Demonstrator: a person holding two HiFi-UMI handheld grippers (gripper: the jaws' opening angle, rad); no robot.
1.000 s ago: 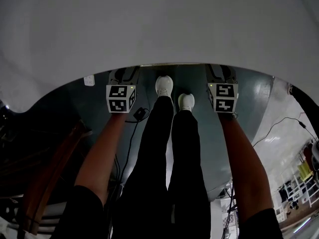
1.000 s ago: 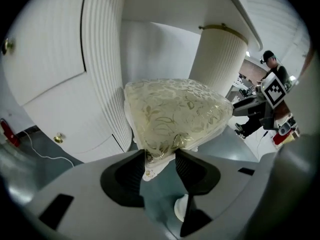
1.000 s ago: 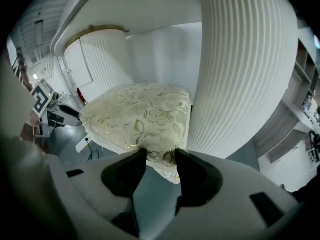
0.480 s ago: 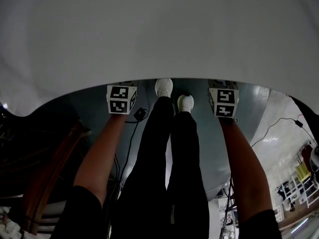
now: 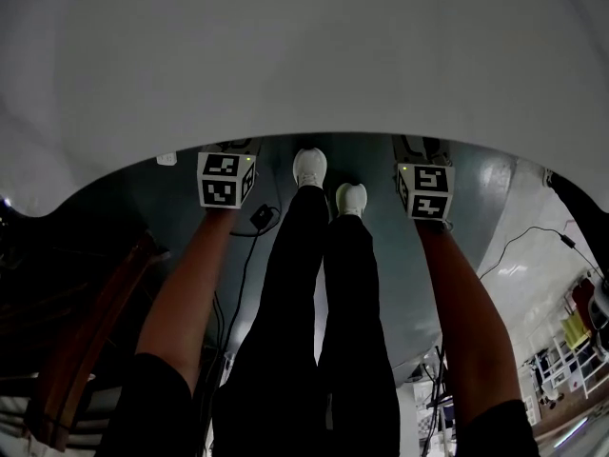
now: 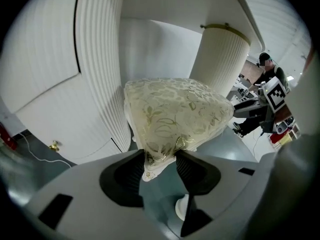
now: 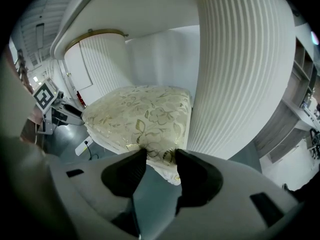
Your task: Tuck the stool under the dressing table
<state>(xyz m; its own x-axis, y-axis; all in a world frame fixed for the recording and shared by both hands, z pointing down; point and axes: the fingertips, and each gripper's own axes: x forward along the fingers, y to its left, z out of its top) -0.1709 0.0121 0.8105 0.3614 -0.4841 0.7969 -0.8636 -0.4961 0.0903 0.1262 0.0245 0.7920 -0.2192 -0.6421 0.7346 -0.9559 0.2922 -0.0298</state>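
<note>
Left tool (image 6: 159, 166) has the near corner of the stool (image 6: 175, 111) between its dark pads (image 6: 131, 171). Fabric touches both sides and the jaws are opening. Cushion is cream w/ a gold leaf print. Stool reaches into the gap of the dressing table (image 6: 102, 54), betw. a fluted white panel on the lt and a round fluted column (image 6: 220, 59) on the rt, below the tabletop (image 6: 165, 4). Grey floor (image 6: 240, 144) underneath. Small gold knob (image 6: 54, 145) low lt.

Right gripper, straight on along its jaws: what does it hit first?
The stool cushion: the right gripper is shut on its near corner, so pushing on likely just drives it ahead.
</note>
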